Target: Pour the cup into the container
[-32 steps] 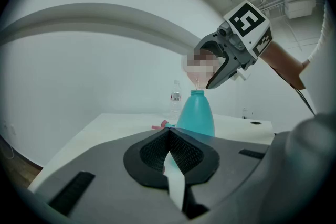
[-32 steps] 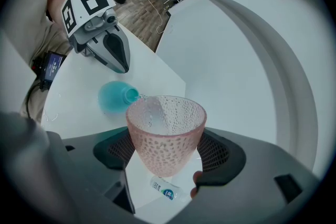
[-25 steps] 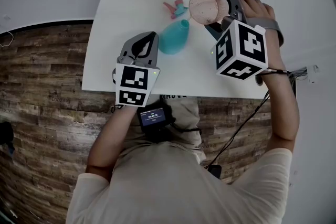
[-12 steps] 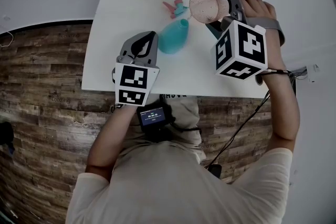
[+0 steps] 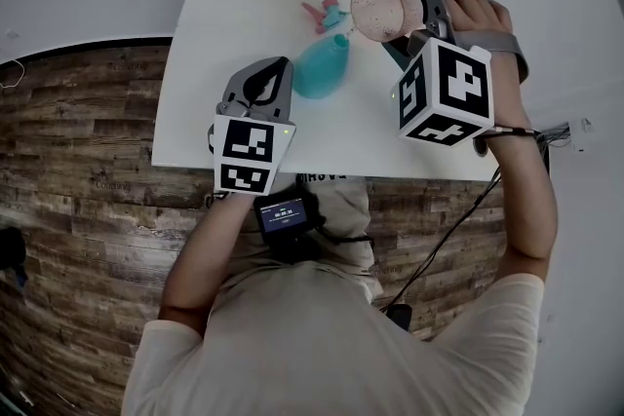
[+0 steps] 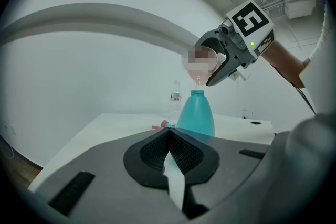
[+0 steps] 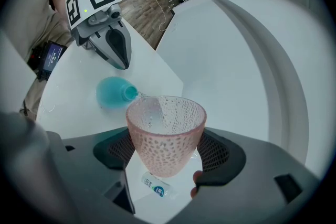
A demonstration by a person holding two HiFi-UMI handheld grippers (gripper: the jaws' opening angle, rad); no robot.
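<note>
The pink dimpled cup [image 7: 165, 128], pinched between the right gripper's [image 7: 167, 157] wide-set jaws, tilts over the upright teal bottle [image 5: 322, 68] on the white worktop [image 5: 244, 5], a thin clear stream falling into its mouth; the left gripper [image 6: 170, 152], jaws pressed together and empty, is near the bottle.

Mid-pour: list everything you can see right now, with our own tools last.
cup: 1, pink, dimpled, tilted above the bottle's mouth, a thin stream running in
spray bottle: 1, teal, upright on the table, uncapped
spray cap: 1, pink and teal, lying on the table beyond the spray bottle
water bottle: 1, clear, small, near the table's far edge
table: 1, white
floor: wood-pattern, beside the table
screen device: 1, black, at the person's waist
left tool: 1, grey, shut and empty, short of the spray bottle
right tool: 1, grey, shut on the cup
</note>
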